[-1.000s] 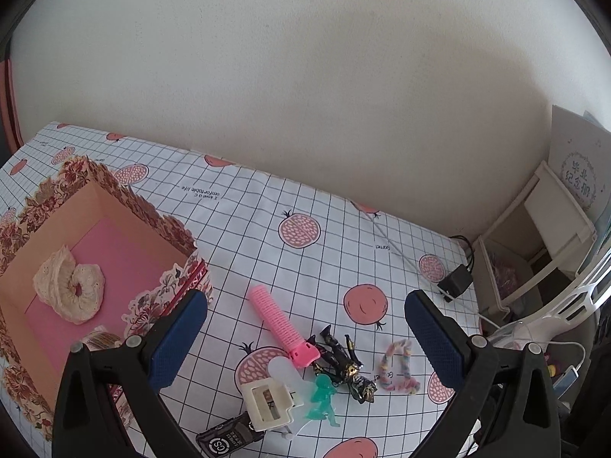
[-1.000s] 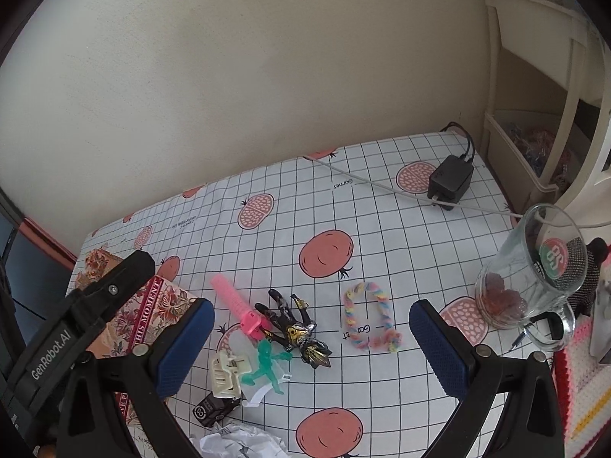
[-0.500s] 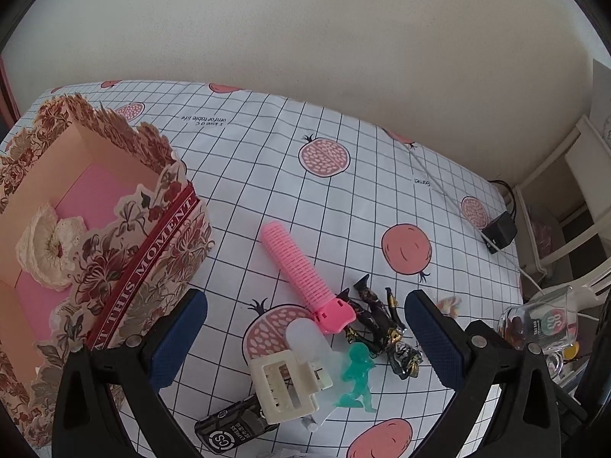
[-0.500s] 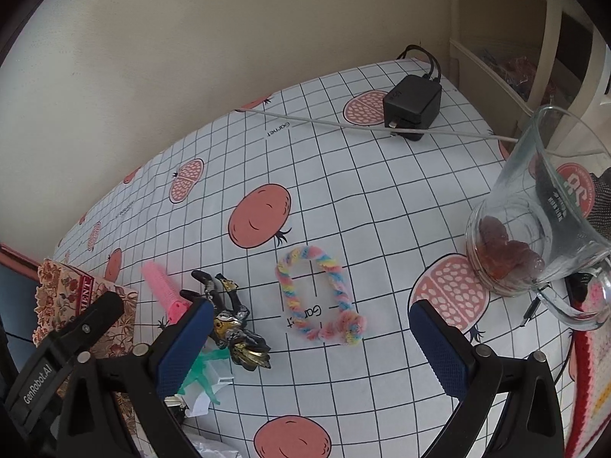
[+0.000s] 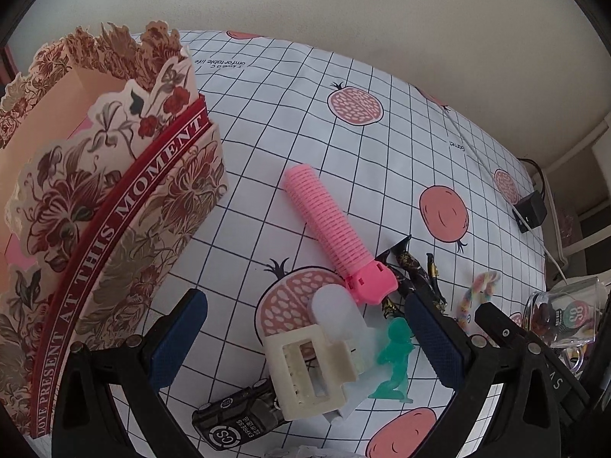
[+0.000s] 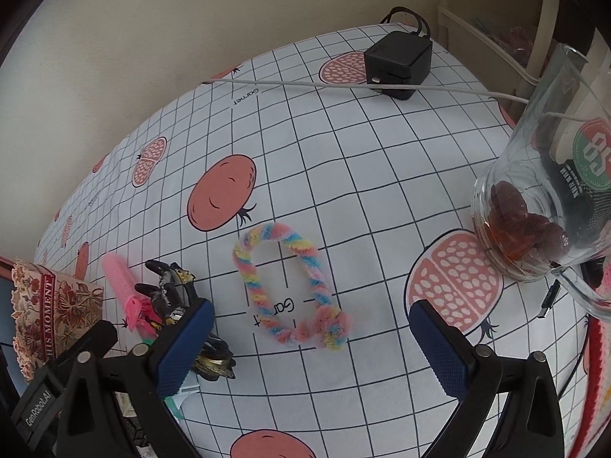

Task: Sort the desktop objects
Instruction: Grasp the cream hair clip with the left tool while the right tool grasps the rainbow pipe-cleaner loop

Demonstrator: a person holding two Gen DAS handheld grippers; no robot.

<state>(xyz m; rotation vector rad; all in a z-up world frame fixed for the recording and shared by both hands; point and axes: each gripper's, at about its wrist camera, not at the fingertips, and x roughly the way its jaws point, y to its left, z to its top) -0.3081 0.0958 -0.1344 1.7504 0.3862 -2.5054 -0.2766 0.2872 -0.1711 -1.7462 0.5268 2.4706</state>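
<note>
My left gripper is open, low over a cream hair claw clip that lies between its fingers, with a pink hair roller, a green toy figure, a black-and-gold figure and a black packet around it. My right gripper is open, just above a pastel rainbow pipe-cleaner loop on the gridded cloth. The roller and the black-and-gold figure lie left of it.
A floral gift box stands open at the left. A glass mug with dark fruit stands at the right, and a black charger with a white cable lies at the far edge. A knitted mat lies at the right edge.
Both grippers have come down and forward toward the table. The left one closed in on the clip pile, the right one on the rainbow loop. Both stay open.
</note>
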